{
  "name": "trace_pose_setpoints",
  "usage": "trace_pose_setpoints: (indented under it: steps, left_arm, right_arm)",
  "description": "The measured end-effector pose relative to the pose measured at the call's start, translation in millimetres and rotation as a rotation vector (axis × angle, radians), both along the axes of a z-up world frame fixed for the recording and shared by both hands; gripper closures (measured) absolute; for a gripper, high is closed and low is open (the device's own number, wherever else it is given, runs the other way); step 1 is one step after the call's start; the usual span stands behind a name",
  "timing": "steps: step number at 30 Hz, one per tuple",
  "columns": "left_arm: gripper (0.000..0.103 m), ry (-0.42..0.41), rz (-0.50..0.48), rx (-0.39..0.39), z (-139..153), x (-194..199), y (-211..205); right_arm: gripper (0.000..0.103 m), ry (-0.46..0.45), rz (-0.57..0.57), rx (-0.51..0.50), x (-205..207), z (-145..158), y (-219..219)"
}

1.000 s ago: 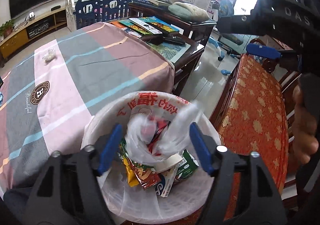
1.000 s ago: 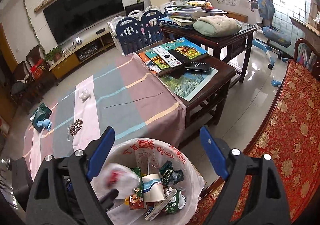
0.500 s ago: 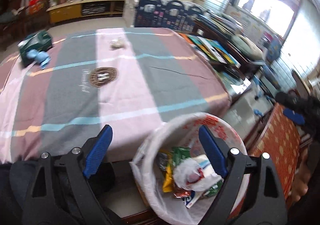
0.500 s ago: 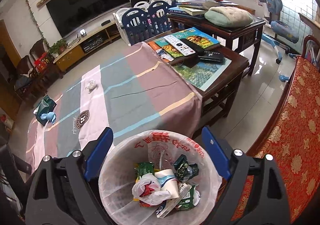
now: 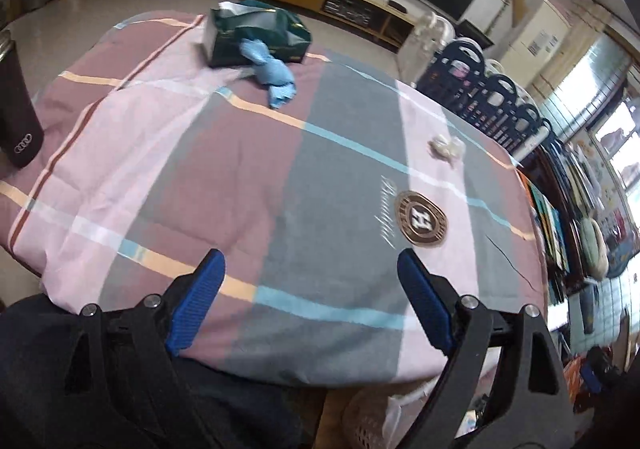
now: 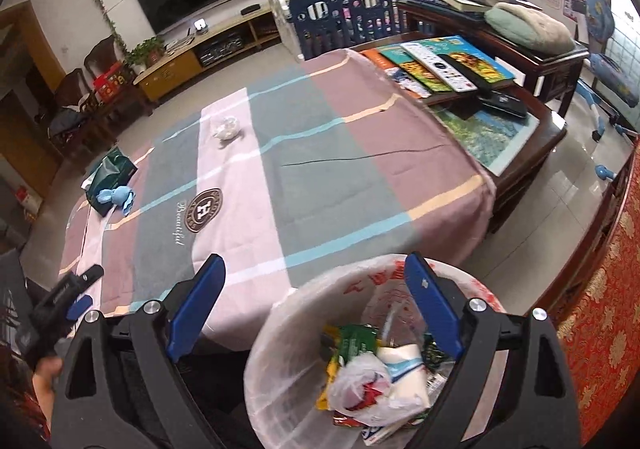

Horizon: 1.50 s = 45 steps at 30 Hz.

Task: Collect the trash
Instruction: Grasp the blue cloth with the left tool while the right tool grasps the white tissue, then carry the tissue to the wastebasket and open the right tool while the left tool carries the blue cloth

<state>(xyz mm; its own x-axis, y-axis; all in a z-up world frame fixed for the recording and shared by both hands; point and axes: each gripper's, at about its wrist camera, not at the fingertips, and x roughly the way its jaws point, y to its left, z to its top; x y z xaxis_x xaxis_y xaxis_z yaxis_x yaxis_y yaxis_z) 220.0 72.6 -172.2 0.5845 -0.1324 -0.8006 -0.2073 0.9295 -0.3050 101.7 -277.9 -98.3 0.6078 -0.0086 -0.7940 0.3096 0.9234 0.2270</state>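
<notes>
A white lined trash bin [image 6: 280, 333] holding wrappers and a knotted plastic bag [image 6: 360, 381] stands by the table's near edge; its rim also shows in the left wrist view [image 5: 384, 409]. On the striped tablecloth [image 5: 240, 169] lie a crumpled blue wad [image 5: 274, 75], also in the right wrist view [image 6: 118, 197], and a small crumpled white wad [image 5: 446, 147] [image 6: 227, 127]. My left gripper [image 5: 310, 299] is open and empty over the cloth's near edge. My right gripper [image 6: 314, 299] is open and empty above the bin.
A dark green tissue box [image 5: 256, 35] sits behind the blue wad. A black tumbler [image 5: 16, 113] stands at the table's left edge. A wooden side table with books and remotes [image 6: 448, 69] is to the right, and a red patterned sofa [image 6: 608, 309] beside the bin.
My left gripper has swung left, away from the bin and out over the tablecloth, with its jaws wide open and empty. The plastic bag now lies in the bin. My right gripper shifted slightly.
</notes>
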Motion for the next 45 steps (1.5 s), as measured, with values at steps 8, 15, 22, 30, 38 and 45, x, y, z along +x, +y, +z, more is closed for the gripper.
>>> trace_pose_setpoints:
  steps: [8,15,22,30,38,45]
  left_arm:
    - [0.015,-0.004,0.061,0.028,-9,96,45]
    - [0.021,0.008,0.089,0.124,-14,175,62]
    - [0.025,0.068,0.035,0.183,-45,244,47]
    - [0.088,-0.005,-0.011,0.219,-43,236,46]
    - [0.088,-0.157,0.0,0.219,5,157,49]
    - [0.088,-0.208,-0.029,0.262,18,134,29]
  right_arm:
    - [0.014,0.058,0.03,0.028,37,-26,13]
    - [0.014,0.131,0.023,0.032,80,-57,5]
    - [0.014,0.132,0.1,0.018,138,-57,31]
    - [0.014,0.088,0.216,0.021,247,-80,66]
    - [0.014,0.104,0.209,-0.149,361,-118,97]
    - [0.075,0.148,0.242,-0.216,365,-132,108]
